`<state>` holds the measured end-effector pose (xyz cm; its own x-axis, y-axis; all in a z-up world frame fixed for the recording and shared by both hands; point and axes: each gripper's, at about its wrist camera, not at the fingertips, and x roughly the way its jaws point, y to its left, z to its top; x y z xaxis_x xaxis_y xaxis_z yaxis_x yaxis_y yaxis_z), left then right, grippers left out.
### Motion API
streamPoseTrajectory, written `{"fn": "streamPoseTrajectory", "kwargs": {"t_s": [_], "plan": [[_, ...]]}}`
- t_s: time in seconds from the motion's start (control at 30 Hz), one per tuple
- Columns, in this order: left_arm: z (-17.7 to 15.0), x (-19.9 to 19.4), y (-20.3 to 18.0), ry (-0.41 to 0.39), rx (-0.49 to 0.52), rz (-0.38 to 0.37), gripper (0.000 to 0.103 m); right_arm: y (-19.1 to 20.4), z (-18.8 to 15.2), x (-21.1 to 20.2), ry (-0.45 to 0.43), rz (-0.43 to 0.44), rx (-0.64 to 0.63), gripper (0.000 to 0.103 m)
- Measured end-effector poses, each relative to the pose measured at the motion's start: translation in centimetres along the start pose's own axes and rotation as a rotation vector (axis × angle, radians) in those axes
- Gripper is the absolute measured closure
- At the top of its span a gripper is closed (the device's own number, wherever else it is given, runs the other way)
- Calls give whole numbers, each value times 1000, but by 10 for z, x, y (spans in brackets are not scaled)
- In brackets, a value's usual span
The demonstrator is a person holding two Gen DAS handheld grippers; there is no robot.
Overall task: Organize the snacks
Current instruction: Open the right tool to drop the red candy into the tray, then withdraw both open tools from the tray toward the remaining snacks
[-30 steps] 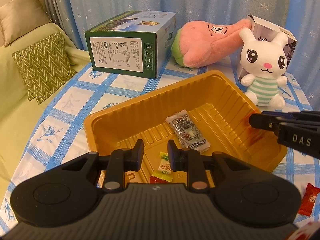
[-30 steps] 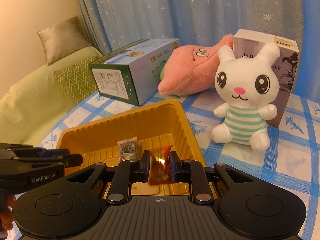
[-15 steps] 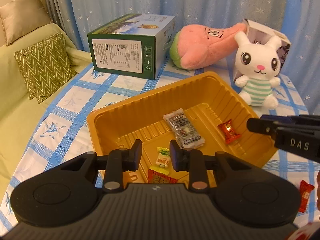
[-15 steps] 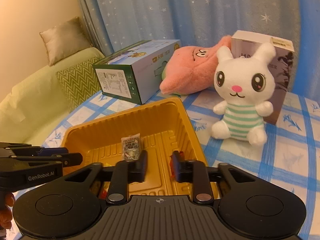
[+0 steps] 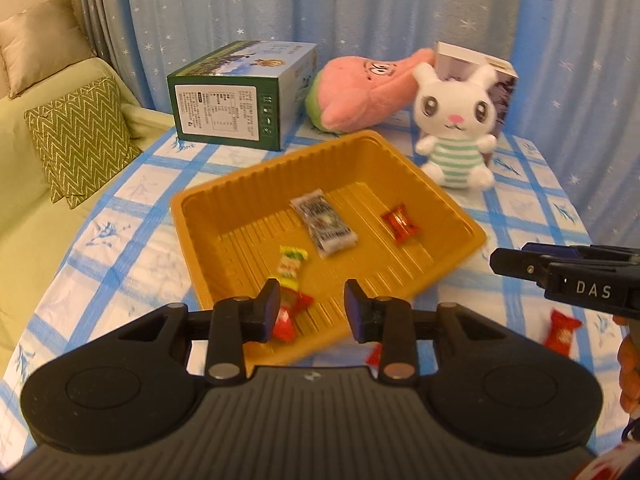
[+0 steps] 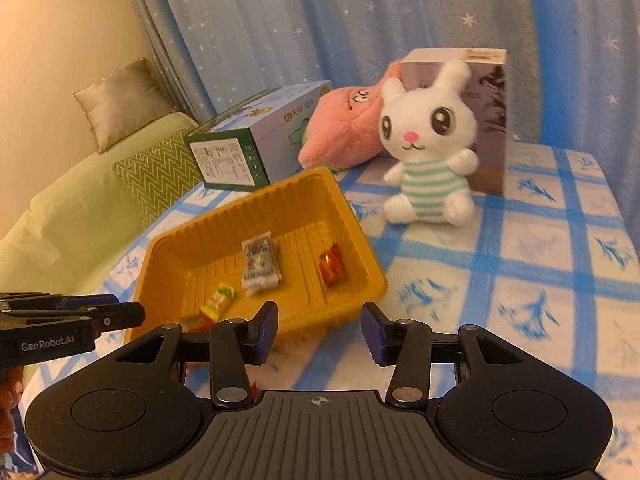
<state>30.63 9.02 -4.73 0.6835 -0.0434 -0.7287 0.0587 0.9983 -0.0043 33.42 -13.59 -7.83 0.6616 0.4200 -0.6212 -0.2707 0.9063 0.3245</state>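
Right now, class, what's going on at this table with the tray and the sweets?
A person holding two grippers is sorting snacks into a yellow tray. Both the left gripper and the right gripper are open and hold nothing. In the tray lie a grey-white packet, a red-orange candy, a yellow-green candy and a red candy. Another red candy lies on the checked tablecloth.

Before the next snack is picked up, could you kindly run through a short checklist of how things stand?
1. Right claw open and empty: ok.
2. Left claw open and empty: ok.
3. Orange-red candy lying inside the yellow tray: ok.
4. Space left in the tray: ok, much of its floor is bare.
5. All snacks collected: not ok, a red candy lies on the tablecloth outside the tray.
6. Further snacks near the tray's front edge: cannot tell, partly hidden.
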Motion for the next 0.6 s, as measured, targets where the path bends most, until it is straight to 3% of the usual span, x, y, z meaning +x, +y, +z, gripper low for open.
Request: {"fn": "streamPoseTrajectory", "kwargs": {"t_s": [0.6], "plan": [[-79, -61, -50, 46, 44, -46, 69, -19, -79, -85, 74, -44, -47, 56]]}}
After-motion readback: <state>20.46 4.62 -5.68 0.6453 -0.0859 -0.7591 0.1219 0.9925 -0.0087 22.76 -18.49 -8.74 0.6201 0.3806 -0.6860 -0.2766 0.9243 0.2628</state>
